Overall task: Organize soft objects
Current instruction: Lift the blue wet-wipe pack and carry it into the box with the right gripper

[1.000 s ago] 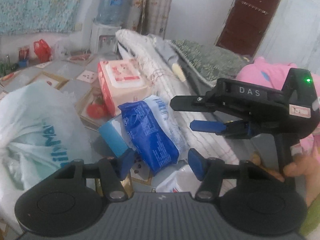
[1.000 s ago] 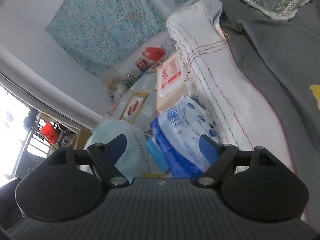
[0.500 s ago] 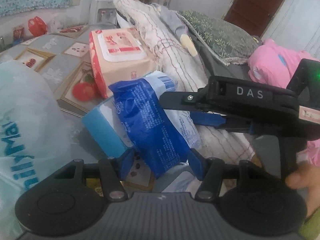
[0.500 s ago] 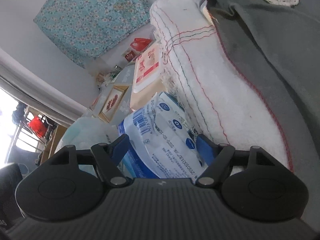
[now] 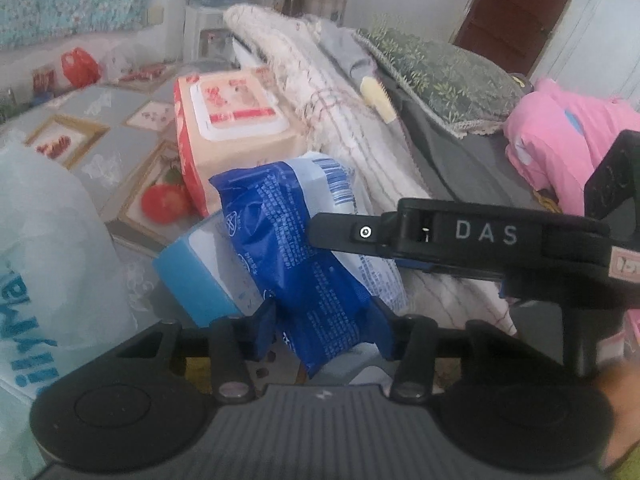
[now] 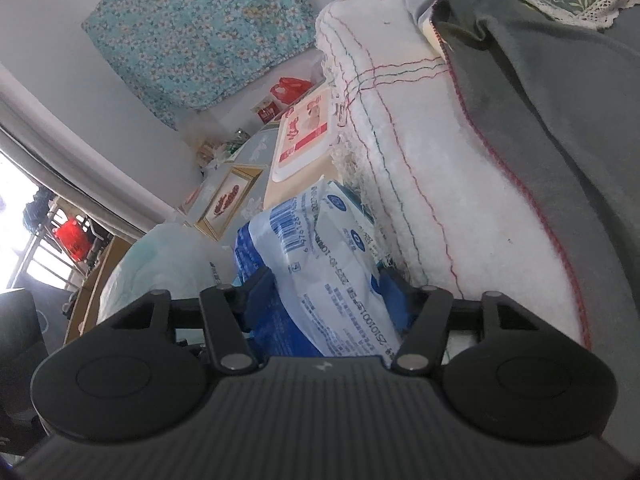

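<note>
Left wrist view: grey fruit-print tablecloth (image 5: 116, 152); brown door (image 5: 516, 12) behind.
Left gripper (image 5: 326, 330): jaws just closing, clamped on blue-and-white plastic pack (image 5: 296, 256).
Right gripper (image 6: 326, 300): likewise, same pack (image 6: 320, 256).

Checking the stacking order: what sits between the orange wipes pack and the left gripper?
The blue soft pack, leaning on a light-blue box; left wrist view.

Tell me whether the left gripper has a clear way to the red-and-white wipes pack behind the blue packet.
Probably not yet. The left gripper has just been closing around the blue plastic packet, which the right gripper also straddles, and that packet lies between it and the red-and-white wipes pack.
</note>
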The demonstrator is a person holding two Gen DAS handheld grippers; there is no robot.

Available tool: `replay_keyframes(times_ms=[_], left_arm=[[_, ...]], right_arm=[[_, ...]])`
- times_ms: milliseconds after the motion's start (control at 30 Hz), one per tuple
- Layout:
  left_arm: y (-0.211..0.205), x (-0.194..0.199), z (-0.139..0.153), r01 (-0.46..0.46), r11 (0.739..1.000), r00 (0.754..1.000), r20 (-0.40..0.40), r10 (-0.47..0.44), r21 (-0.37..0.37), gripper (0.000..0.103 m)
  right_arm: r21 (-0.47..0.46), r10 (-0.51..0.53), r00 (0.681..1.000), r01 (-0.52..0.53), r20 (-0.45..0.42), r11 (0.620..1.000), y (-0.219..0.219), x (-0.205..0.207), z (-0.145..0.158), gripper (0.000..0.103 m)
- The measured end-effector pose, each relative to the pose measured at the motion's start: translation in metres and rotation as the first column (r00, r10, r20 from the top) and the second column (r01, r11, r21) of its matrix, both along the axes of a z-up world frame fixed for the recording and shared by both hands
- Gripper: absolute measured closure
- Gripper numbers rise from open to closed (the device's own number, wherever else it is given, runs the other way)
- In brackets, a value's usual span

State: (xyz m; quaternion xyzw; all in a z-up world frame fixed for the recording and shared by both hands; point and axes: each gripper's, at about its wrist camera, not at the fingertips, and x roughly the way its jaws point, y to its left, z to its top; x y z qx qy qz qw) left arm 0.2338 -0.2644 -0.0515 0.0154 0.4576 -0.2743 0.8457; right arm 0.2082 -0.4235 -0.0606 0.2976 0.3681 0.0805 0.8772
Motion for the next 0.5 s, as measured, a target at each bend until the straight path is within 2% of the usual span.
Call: replay_keyframes(times_ms=[267, 500], left_arm=[[0.007, -0.017, 0.030, 0.011, 0.999, 0.995, 0.102, -0.007, -0.039, 0.055], [0.017, -0.041, 0.063, 0.020, 0.997, 0.978, 0.208, -0.005, -0.068, 0.055]], right_arm=[[0.054, -0.015, 0.998, 0.012, 0.064, 0.998, -0.004, -0.011, 0.018, 0.047], [0.074, -0.017, 0.991, 0.008, 0.135, 0.997, 0.001, -0.028, 0.047, 0.048]])
